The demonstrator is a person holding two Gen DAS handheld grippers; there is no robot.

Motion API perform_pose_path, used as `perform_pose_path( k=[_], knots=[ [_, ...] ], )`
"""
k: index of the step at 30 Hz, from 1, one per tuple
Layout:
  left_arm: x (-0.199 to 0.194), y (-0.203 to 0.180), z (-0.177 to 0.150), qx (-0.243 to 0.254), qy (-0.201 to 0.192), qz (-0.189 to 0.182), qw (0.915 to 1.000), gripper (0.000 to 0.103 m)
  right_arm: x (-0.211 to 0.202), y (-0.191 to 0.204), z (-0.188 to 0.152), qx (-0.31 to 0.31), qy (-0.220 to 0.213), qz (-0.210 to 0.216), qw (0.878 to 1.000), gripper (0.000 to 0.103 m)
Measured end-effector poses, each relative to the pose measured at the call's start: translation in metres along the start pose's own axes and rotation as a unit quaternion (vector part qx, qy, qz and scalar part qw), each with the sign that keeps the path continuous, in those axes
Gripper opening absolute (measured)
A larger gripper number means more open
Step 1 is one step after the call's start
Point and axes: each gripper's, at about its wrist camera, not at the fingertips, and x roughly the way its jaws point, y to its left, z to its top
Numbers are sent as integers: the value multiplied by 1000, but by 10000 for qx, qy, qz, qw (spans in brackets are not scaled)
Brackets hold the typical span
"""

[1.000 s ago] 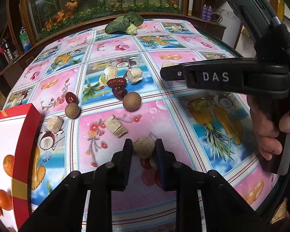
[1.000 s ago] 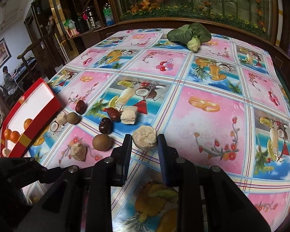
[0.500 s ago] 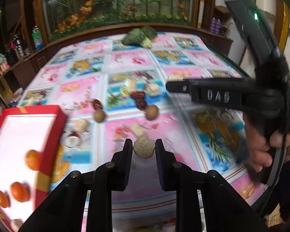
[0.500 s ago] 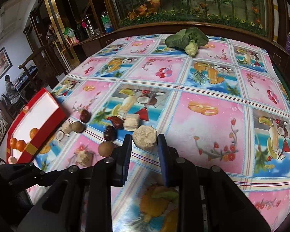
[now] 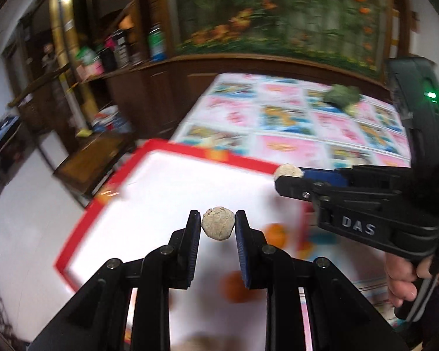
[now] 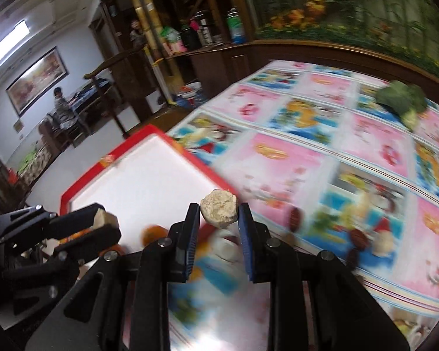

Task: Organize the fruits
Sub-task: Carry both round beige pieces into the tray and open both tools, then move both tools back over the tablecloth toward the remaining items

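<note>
Two pale lumps in my grip, one per tool. My left gripper (image 5: 218, 224) is clamped on a rough beige lump (image 5: 218, 224), pinched at the fingertips, both pads pressing its sides. Directly under and ahead of it sits the box (image 5: 164, 187), red-rimmed with a white floor. Oranges (image 5: 274, 234) lie on that floor just right of my left fingers, blurred.

My right gripper (image 6: 219, 213) is closed on a chunkier lump (image 6: 219, 209), likewise held at the tips. In its view the box (image 6: 149, 181) lies ahead and to the left, its near corner just behind the lump; whether the lump is over the rim I cannot tell. From the left view, that lump (image 5: 288, 172) shows at the box's right edge.

Right of my right gripper, on the patterned cloth (image 6: 307, 152), are dark dates (image 6: 296, 218) and other small pieces, too smeared to name. A green vegetable (image 6: 402, 99) lies far ahead to the right. A hand (image 5: 401, 278) shows on the right tool's handle.
</note>
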Motion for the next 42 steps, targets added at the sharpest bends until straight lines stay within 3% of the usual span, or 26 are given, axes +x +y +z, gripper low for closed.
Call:
perform_pose_path(
  k=[6,13,18,25,30,32,34,38,42],
  knots=[
    [24,63,-9,-432,299,422,9977,23,59,63,20,-241,373,301,9986,29],
    [49,101,-20,-673,727,434,9941,23,107,103,25,-380,862,199,9954,29],
    [59,104,-27,-724,892,366,9927,23,123,114,22,-410,1122,30,9928,29],
    [64,104,-29,-680,1011,425,9916,24,124,119,21,-537,1153,-152,9918,29],
    [63,100,-28,-554,1055,787,9897,40,125,120,21,-612,1192,-159,9908,30],
    [55,99,-29,-674,969,814,9897,44,124,119,22,-651,1243,-134,9900,33],
    [45,94,-29,-690,824,866,9904,45,120,114,23,-528,1236,-77,9909,44],
    [11,65,-25,-528,286,902,9941,57,89,96,25,-323,773,168,9963,44],
    [-12,17,-22,-131,-18,480,9988,62,44,67,22,-209,337,159,9991,44]
  ],
)
